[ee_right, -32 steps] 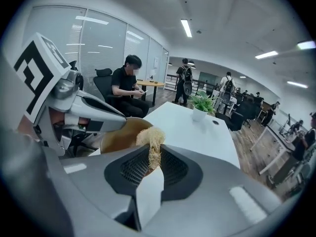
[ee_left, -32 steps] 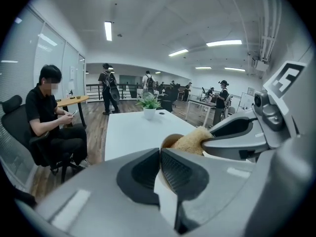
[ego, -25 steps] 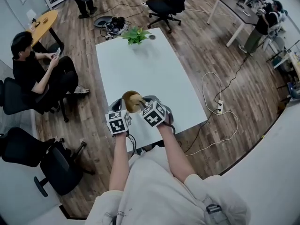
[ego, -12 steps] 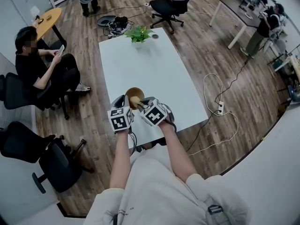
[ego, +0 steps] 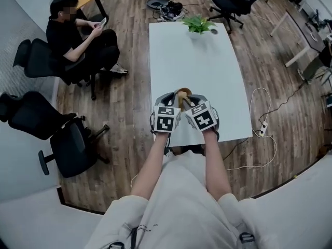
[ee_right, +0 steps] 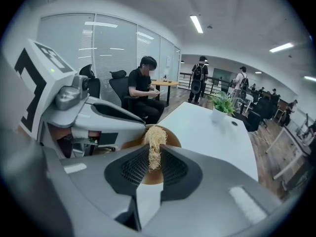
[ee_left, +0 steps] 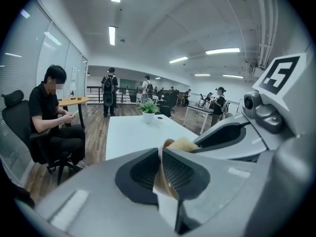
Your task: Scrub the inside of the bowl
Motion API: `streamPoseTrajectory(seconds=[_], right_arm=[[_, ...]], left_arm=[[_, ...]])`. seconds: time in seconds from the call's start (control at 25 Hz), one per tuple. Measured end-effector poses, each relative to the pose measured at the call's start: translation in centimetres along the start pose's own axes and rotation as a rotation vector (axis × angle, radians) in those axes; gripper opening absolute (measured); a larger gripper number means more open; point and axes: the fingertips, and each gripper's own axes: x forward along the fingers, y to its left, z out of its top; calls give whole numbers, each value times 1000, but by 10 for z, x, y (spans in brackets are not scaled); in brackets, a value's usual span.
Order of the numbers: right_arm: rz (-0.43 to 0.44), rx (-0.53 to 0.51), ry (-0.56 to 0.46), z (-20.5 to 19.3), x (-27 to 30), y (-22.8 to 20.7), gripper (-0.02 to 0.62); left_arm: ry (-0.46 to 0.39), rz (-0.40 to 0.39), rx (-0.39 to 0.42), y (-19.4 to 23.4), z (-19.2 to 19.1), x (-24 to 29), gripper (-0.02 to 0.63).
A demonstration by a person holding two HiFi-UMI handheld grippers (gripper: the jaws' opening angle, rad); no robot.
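Above the near end of the white table (ego: 207, 71) I hold a brown wooden bowl (ego: 182, 93) up between both grippers. My left gripper (ego: 170, 104) is shut on the bowl's thin rim (ee_left: 159, 181), seen edge-on between its jaws. My right gripper (ego: 193, 102) is shut on a tan fibrous scrubber (ee_right: 155, 138), whose tuft reaches into the bowl's hollow (ee_right: 129, 143). From the left gripper view the scrubber (ee_left: 181, 144) pokes out beyond the rim, with the right gripper's body (ee_left: 256, 127) beside it. The left gripper's body (ee_right: 84, 110) shows at the left of the right gripper view.
A small potted plant (ego: 198, 24) stands at the table's far end. A seated person (ego: 78, 35) and black office chairs (ego: 57, 139) are on the left. A white cable with a power strip (ego: 263, 126) lies on the wooden floor at the right.
The head view has swung, so the table now runs straight ahead. Both grippers, bowl and scrubber stay together and now sit centred; the bowl's inside shows less.
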Motion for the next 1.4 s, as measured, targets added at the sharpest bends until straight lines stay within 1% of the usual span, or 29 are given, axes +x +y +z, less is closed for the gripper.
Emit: streamPoseTrajectory(seconds=[0.12, 0.32, 0.52, 0.8, 0.92, 1.04, 1.12, 1.2, 1.28, 1.4], right_arm=[[-29, -10, -24, 11, 6, 2, 81], [-76, -33, -47, 17, 15, 2, 82], [-80, -38, -43, 16, 13, 1, 83], [-13, -71, 3, 7, 19, 21, 83], [34, -86, 11, 7, 20, 34, 83], [69, -103, -5, 12, 21, 48, 83], [71, -99, -23, 16, 20, 48, 83], [65, -70, -52, 23, 20, 44, 83], [34, -44, -76, 29, 24, 37, 83], [-8, -14, -109, 35, 33, 27, 83]], left_arm=[[5, 13, -16, 13, -7, -8, 23], [-2, 21, -89, 30, -14, -20, 18], [-38, 73, -121, 45, -12, -29, 12], [-111, 150, -197, 73, -10, -38, 14], [-131, 159, -235, 81, -9, -39, 14], [-129, 154, -258, 82, -9, -39, 15], [-121, 131, -259, 74, -9, -35, 15], [-107, 100, -247, 67, -9, -29, 15], [-93, 75, -224, 66, -11, -23, 14], [-82, 84, -177, 76, -17, -22, 11]])
